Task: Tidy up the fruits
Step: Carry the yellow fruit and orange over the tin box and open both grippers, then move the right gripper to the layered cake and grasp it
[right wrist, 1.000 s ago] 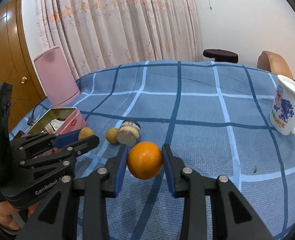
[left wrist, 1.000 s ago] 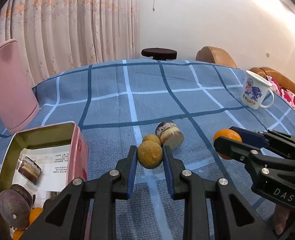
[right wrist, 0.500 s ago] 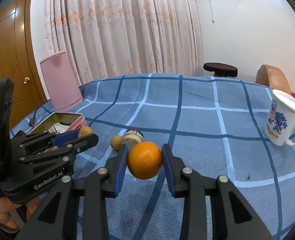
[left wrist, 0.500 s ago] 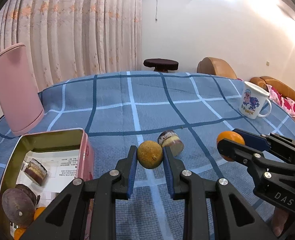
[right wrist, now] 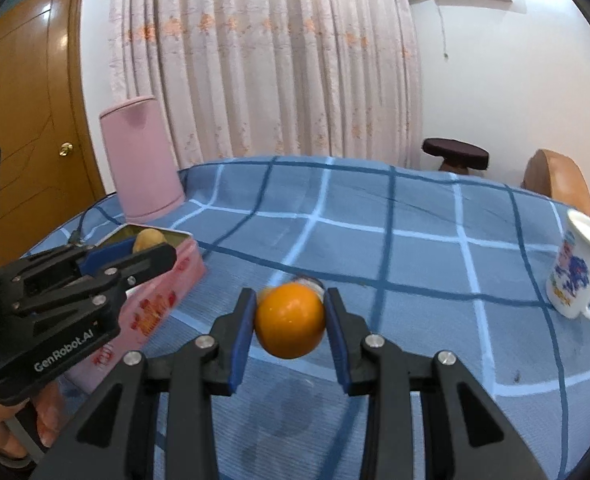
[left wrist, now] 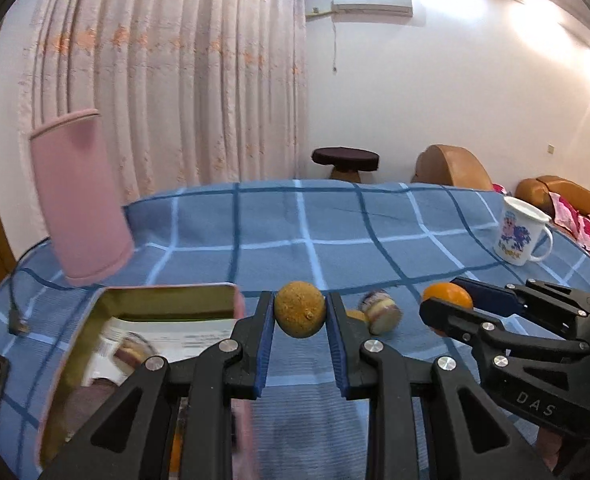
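My left gripper (left wrist: 300, 316) is shut on a rough yellow-brown fruit (left wrist: 300, 314) and holds it above the table, at the right rim of the open pink tin (left wrist: 167, 292). It also shows in the right wrist view (right wrist: 145, 250), where the fruit (right wrist: 147, 239) hangs over the tin (right wrist: 163, 300). My right gripper (right wrist: 289, 322) is shut on an orange (right wrist: 289, 326) held above the blue checked cloth. The orange also shows in the left wrist view (left wrist: 447, 298). A small yellow fruit (left wrist: 355, 315) and a layered cake slice (left wrist: 381, 312) lie on the cloth.
The tin holds a paper sheet and blurred items (left wrist: 135, 354). A pink cylinder (left wrist: 81, 200) stands at the back left beside a cable (left wrist: 17, 312). A white printed mug (left wrist: 521, 236) stands at the right. A stool (left wrist: 345, 162) and sofas are beyond the table.
Both grippers have risen with their fruits. The left gripper has moved left toward the tin; the small fruit and cake slice now sit lower and to the right of it.
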`<state>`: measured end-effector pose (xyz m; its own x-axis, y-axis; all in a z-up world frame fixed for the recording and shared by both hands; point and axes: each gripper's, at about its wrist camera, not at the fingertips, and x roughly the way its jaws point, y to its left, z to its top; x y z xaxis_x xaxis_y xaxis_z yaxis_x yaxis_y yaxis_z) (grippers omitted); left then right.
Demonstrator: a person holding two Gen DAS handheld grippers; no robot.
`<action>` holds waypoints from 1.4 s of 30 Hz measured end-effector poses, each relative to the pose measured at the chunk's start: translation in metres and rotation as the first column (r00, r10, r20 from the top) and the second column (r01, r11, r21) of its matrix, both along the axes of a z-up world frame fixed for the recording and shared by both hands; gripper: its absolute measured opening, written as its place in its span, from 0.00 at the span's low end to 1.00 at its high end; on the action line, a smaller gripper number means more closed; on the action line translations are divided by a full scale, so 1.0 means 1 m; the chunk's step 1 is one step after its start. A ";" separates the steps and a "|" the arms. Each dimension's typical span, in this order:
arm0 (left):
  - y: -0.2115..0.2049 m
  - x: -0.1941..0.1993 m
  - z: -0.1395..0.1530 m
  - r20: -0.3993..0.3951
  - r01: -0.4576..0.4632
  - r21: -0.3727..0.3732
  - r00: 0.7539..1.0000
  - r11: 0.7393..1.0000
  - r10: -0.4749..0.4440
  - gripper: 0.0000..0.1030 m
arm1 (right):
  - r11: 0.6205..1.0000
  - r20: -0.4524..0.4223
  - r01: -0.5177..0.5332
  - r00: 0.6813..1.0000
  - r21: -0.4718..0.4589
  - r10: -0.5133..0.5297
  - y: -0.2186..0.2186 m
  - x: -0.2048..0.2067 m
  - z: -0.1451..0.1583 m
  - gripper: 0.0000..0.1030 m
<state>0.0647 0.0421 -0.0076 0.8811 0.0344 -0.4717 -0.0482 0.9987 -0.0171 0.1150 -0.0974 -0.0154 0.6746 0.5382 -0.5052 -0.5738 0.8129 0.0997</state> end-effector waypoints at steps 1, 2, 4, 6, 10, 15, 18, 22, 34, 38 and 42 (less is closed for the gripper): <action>0.005 -0.002 0.002 -0.001 -0.014 -0.001 1.000 1.000 0.014 0.26 | 1.000 0.003 -0.013 1.000 0.000 0.013 0.006 -0.001 0.003 0.36; 0.014 -0.004 0.003 -0.005 -0.028 -0.005 1.000 1.000 0.028 0.26 | 1.000 0.007 -0.027 1.000 0.000 0.027 0.012 -0.001 0.005 0.36; 0.028 -0.007 0.006 -0.011 -0.058 -0.009 0.998 0.998 0.058 0.26 | 0.998 0.013 -0.059 0.998 0.003 0.059 0.026 -0.002 0.011 0.36; 0.041 -0.010 0.007 -0.015 -0.083 -0.015 0.996 0.996 0.082 0.26 | 0.996 0.021 -0.086 0.996 0.004 0.086 0.039 -0.003 0.015 0.36; 0.064 -0.013 0.007 -0.030 -0.131 -0.020 0.991 0.991 0.130 0.26 | 0.992 0.032 -0.125 0.992 0.004 0.125 0.063 -0.006 0.020 0.36; 0.088 -0.016 0.004 -0.052 -0.178 -0.018 0.983 0.984 0.177 0.26 | 0.986 0.037 -0.168 0.985 0.001 0.168 0.086 -0.010 0.023 0.36; 0.097 -0.016 0.001 -0.072 -0.199 -0.012 0.978 0.980 0.198 0.26 | 0.981 0.037 -0.193 0.980 -0.004 0.193 0.100 -0.012 0.023 0.36; 0.106 -0.014 -0.006 -0.105 -0.220 0.001 0.970 0.975 0.219 0.26 | 0.973 0.018 -0.230 0.973 -0.011 0.230 0.118 -0.014 0.018 0.36; 0.120 -0.015 -0.023 -0.166 -0.239 -0.004 0.958 0.971 0.235 0.26 | 0.942 -0.083 -0.330 0.942 -0.054 0.325 0.152 -0.020 -0.017 0.38; 0.121 -0.018 -0.025 -0.166 -0.249 -0.004 0.955 0.969 0.245 0.27 | 0.930 -0.103 -0.362 0.929 -0.067 0.354 0.153 -0.024 -0.021 0.41; 0.121 -0.024 -0.019 -0.156 -0.261 -0.033 0.955 0.965 0.253 0.71 | 0.926 -0.049 -0.372 0.928 -0.069 0.369 0.144 -0.036 -0.016 0.69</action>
